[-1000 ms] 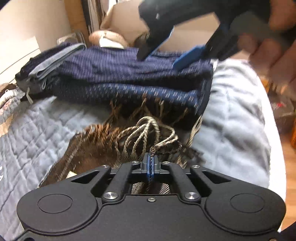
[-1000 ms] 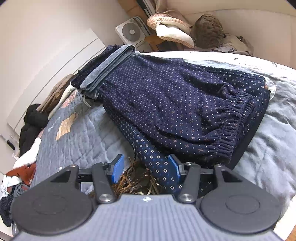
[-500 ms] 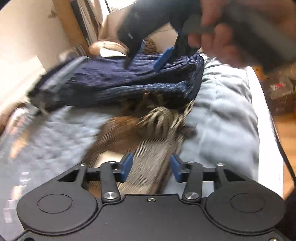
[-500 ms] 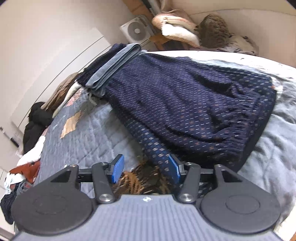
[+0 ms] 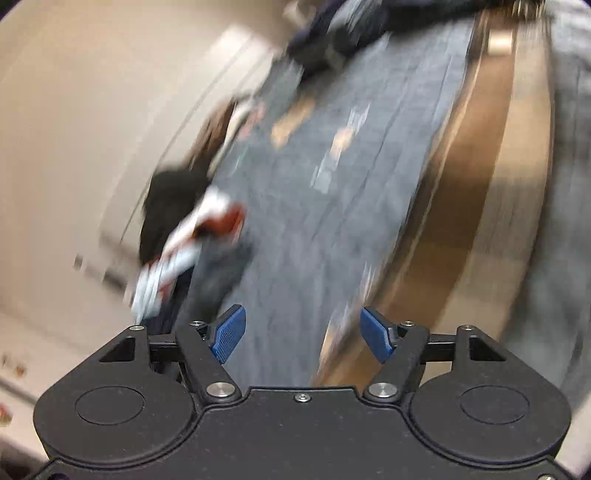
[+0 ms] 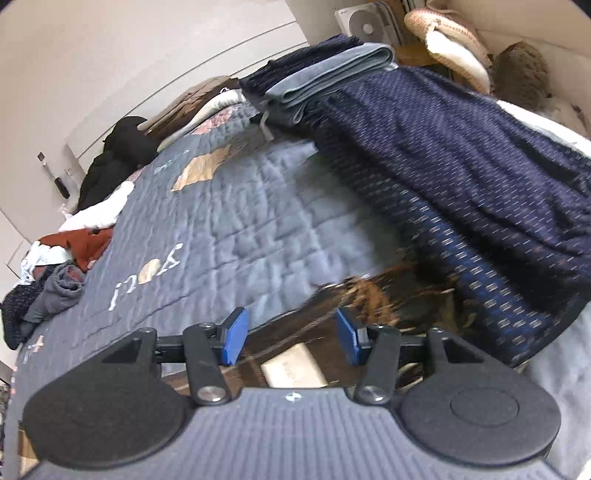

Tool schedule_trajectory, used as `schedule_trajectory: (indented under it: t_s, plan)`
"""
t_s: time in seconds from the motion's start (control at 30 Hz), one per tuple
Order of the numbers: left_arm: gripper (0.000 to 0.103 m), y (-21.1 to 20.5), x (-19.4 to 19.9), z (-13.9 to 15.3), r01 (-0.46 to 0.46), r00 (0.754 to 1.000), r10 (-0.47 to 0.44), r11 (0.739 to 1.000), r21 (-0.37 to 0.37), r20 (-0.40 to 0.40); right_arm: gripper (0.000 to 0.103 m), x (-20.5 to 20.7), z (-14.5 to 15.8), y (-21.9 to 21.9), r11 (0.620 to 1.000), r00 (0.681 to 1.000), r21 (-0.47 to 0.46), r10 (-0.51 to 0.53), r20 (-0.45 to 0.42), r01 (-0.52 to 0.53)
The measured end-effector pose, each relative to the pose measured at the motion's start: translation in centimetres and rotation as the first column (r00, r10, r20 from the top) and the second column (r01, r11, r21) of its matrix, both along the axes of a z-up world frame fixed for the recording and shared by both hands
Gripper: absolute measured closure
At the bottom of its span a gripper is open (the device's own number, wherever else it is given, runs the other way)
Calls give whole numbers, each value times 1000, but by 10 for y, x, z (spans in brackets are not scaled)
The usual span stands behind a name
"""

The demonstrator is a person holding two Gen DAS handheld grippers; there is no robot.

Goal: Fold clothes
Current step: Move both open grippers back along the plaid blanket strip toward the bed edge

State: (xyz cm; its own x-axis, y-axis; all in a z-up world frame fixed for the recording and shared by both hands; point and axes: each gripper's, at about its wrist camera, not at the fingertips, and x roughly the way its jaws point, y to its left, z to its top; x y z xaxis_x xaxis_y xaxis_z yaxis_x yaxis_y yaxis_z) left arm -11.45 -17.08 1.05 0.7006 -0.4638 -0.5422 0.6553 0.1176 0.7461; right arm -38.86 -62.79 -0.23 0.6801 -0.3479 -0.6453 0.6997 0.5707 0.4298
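Note:
A folded brown fringed scarf [image 6: 351,325] with a pale label lies on the grey quilted bed [image 6: 229,221], just under my right gripper [image 6: 291,338], which is open and empty above it. Folded navy patterned clothes [image 6: 461,166] are stacked beside the scarf, with a folded grey garment [image 6: 332,70] on the far end. In the blurred left wrist view my left gripper [image 5: 303,334] is open and empty over the quilt [image 5: 314,203], with the brown scarf [image 5: 461,221] as a streak to its right.
A heap of unfolded clothes, rust, white, grey and dark [image 6: 55,266], lies at the far left edge of the bed; it also shows in the left wrist view [image 5: 184,236]. A black garment [image 6: 118,155] sits by the wall. A fan [image 6: 365,26] and cushions stand beyond the bed.
My left gripper has let go of the scarf fringe, opened wide and swung left towards the clothes heap. My right gripper has drawn back and turned left, staying open.

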Motion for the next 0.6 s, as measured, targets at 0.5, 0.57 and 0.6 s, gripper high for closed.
schedule_trajectory:
  t_s: [0.5,0.57,0.6]
  plan:
    - [35,129,18,-82,-20,995,2,982,188,95,51,130,-1,99,948,948,10,319,-14,-319]
    - [35,128,28,-89,-38,996,21,981,190,89,51,144,-3,112,936,936,10,352,-21,-352]
    - [36,128,32,-92,-44,995,27,982,186,91,51,151,-3,118,929,929,11,370,-23,-370]
